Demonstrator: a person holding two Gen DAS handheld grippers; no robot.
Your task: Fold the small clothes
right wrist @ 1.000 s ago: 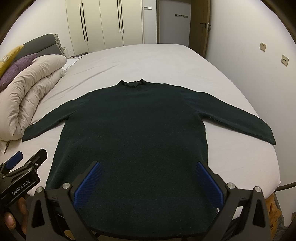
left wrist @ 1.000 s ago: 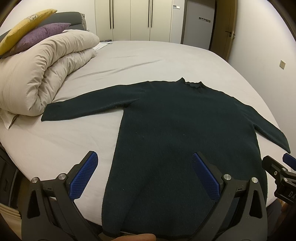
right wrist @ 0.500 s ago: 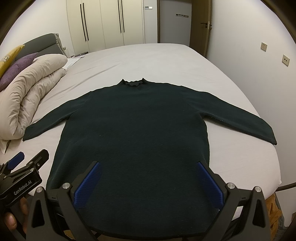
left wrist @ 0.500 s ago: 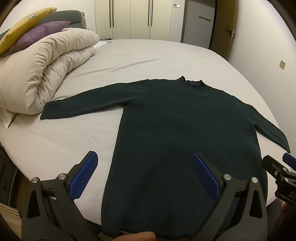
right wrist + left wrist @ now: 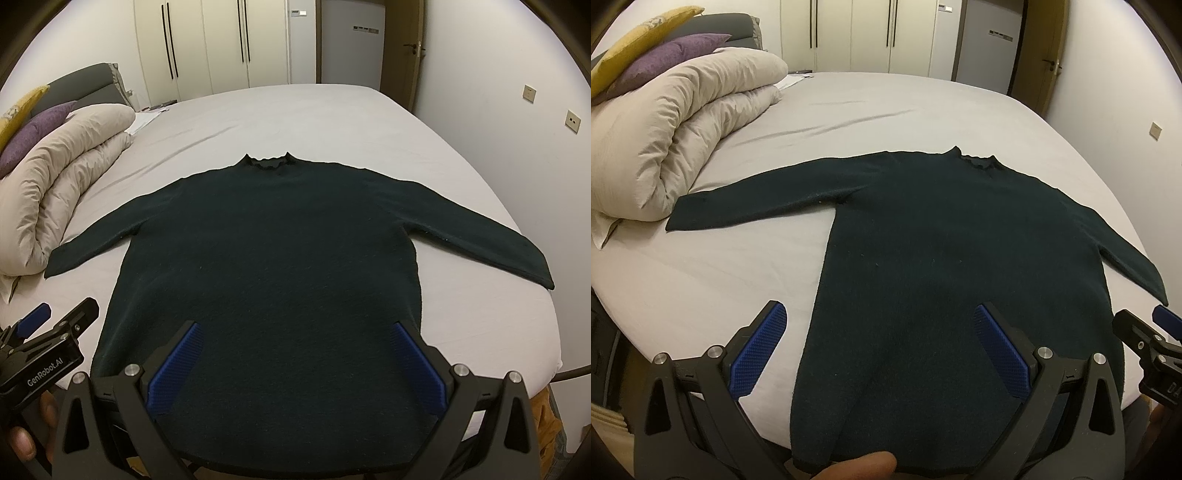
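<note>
White lettering "GenRobot.AI" stands on the black body of the left claw (image 5: pixel 59 317), left of the right claw (image 5: pixel 295 354).

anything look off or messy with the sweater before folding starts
Nothing stands out. The dark sweater lies flat on the bed, collar away from the camera and both sleeves spread out. Its hem reaches the bed's near edge. The left gripper and right gripper are both open above the hem.

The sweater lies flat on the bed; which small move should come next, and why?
Probably bring the left gripper to the left sleeve to fold it inward. The sweater lies spread flat, both sleeves out, and both grippers have open jaws holding nothing.
</note>
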